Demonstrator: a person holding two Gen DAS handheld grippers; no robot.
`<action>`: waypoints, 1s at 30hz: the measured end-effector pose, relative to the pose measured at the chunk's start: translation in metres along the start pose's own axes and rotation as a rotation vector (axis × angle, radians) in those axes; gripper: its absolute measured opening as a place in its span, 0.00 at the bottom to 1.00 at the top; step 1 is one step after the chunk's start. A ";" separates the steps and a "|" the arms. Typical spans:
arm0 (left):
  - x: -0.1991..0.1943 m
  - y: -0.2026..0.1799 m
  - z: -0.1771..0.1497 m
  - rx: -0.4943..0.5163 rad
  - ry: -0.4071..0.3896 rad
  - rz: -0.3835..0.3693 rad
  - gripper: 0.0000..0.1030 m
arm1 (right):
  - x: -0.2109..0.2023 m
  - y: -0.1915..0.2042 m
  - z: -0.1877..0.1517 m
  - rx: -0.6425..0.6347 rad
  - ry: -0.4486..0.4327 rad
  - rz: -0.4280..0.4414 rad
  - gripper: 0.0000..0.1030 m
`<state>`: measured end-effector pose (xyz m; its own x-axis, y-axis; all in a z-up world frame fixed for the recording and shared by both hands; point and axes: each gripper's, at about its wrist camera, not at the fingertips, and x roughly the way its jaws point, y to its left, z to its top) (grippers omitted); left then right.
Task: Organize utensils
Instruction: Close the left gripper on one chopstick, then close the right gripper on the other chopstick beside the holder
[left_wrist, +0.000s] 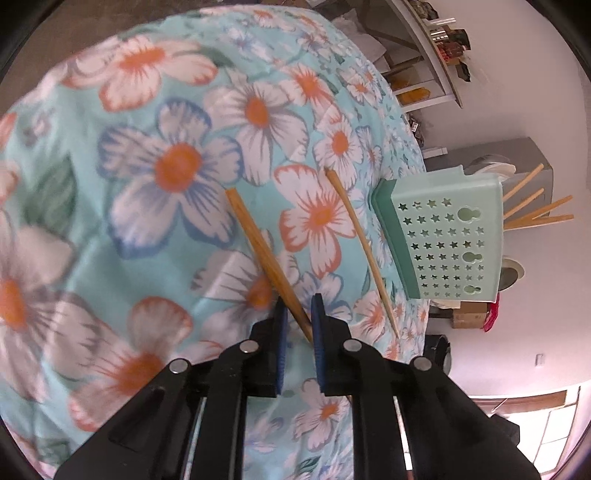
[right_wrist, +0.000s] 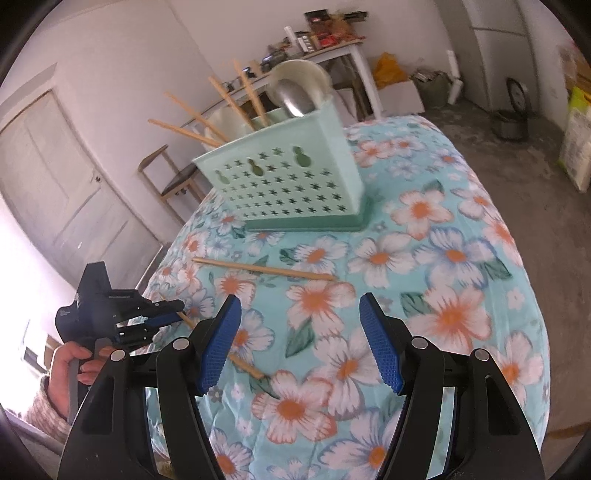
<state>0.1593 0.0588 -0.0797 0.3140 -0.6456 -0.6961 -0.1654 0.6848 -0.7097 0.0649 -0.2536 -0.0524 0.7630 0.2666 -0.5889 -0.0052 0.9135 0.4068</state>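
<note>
A mint-green utensil holder (left_wrist: 443, 236) with star-shaped holes stands on the flowered tablecloth (left_wrist: 147, 184). It holds several wooden chopsticks (left_wrist: 535, 214) and, in the right wrist view, a metal ladle (right_wrist: 299, 96). The holder also shows in the right wrist view (right_wrist: 288, 181). My left gripper (left_wrist: 300, 314) has its blue pads around the thin end of a wooden chopstick (left_wrist: 258, 240) that lies on the cloth. A second chopstick (left_wrist: 362, 247) lies beside it, nearer the holder. My right gripper (right_wrist: 301, 332) is open and empty above the cloth. The left gripper (right_wrist: 162, 314) shows at its left.
The table's edge (right_wrist: 532, 295) curves off to the right, with bare floor beyond. A door (right_wrist: 66, 184), a chair (right_wrist: 166, 177) and a cluttered shelf (right_wrist: 325, 33) stand behind the table.
</note>
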 end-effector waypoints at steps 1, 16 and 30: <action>-0.002 0.001 0.001 0.012 0.002 0.001 0.12 | 0.005 0.006 0.005 -0.029 0.007 0.010 0.62; -0.013 0.012 -0.001 0.065 -0.007 0.011 0.13 | 0.086 0.077 0.037 -0.418 0.129 0.098 0.63; -0.007 0.012 -0.002 0.083 -0.006 0.007 0.14 | 0.182 0.096 0.035 -0.524 0.287 0.084 0.38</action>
<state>0.1535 0.0712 -0.0834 0.3192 -0.6390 -0.6998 -0.0898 0.7148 -0.6936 0.2256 -0.1281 -0.0962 0.5420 0.3497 -0.7642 -0.4313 0.8962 0.1042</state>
